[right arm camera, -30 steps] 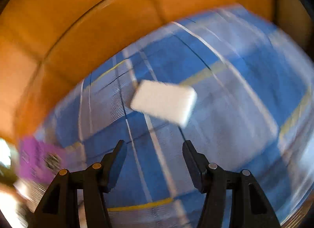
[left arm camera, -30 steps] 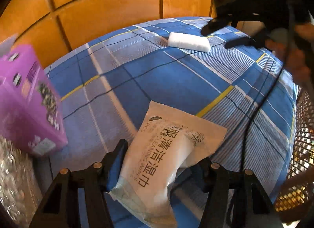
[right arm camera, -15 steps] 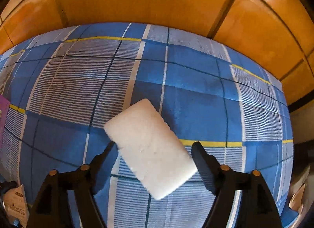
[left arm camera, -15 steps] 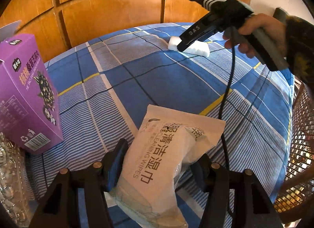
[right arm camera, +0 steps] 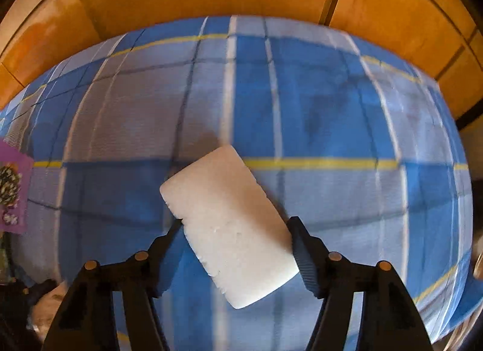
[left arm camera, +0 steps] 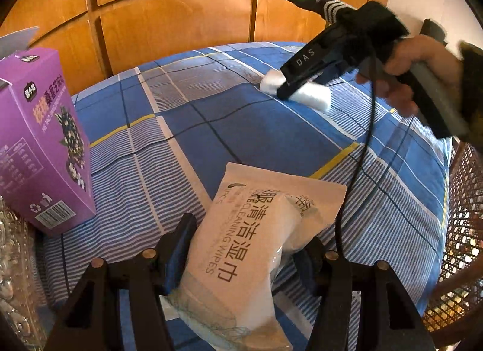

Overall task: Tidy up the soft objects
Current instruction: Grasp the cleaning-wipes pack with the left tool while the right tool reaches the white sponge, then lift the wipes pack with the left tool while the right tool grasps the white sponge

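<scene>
One wipes pack point(left arm camera: 241, 248), one white sponge point(right arm camera: 231, 227), one purple box point(left arm camera: 39, 139).

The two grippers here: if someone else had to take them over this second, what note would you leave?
Left gripper: fingers on either side of the wipes pack, which lies on the blue checked bedspread; whether it is really gripped, I cannot tell.
Right gripper: fingers touching both sides of the white sponge, which sits far across the bedspread.
Also there: a purple box stands at the left edge.
Done: both soft things reached.
Left: pick them up and sort them; no target spot shows.
</scene>
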A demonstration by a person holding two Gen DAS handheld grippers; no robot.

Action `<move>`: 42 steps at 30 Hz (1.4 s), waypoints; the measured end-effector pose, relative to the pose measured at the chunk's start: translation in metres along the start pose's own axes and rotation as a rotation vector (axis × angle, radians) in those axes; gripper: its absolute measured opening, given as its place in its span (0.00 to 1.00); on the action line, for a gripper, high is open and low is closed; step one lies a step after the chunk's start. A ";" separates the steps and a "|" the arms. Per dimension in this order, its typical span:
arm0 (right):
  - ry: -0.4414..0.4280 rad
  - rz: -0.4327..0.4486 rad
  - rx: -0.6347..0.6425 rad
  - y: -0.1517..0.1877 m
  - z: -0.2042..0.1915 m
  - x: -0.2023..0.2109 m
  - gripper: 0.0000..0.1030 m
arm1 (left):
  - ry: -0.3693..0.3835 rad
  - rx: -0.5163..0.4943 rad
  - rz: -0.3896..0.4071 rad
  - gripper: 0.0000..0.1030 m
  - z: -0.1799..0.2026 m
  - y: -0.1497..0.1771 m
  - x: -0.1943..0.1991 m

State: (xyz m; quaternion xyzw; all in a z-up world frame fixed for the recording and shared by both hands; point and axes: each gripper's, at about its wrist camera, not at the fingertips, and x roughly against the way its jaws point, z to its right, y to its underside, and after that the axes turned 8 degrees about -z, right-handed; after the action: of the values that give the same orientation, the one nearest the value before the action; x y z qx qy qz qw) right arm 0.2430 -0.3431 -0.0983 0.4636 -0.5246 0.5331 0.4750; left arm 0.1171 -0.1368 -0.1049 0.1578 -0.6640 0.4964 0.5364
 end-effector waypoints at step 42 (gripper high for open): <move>0.076 0.121 0.105 0.056 -0.043 -0.002 0.73 | -0.102 0.086 0.157 0.55 -0.023 -0.129 0.119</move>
State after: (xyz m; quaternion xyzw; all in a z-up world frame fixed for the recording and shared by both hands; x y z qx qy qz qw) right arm 0.1876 -0.2996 -0.1080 0.4348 -0.5044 0.6049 0.4366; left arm 0.1807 -0.1383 0.0605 0.1531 -0.6789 0.5562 0.4542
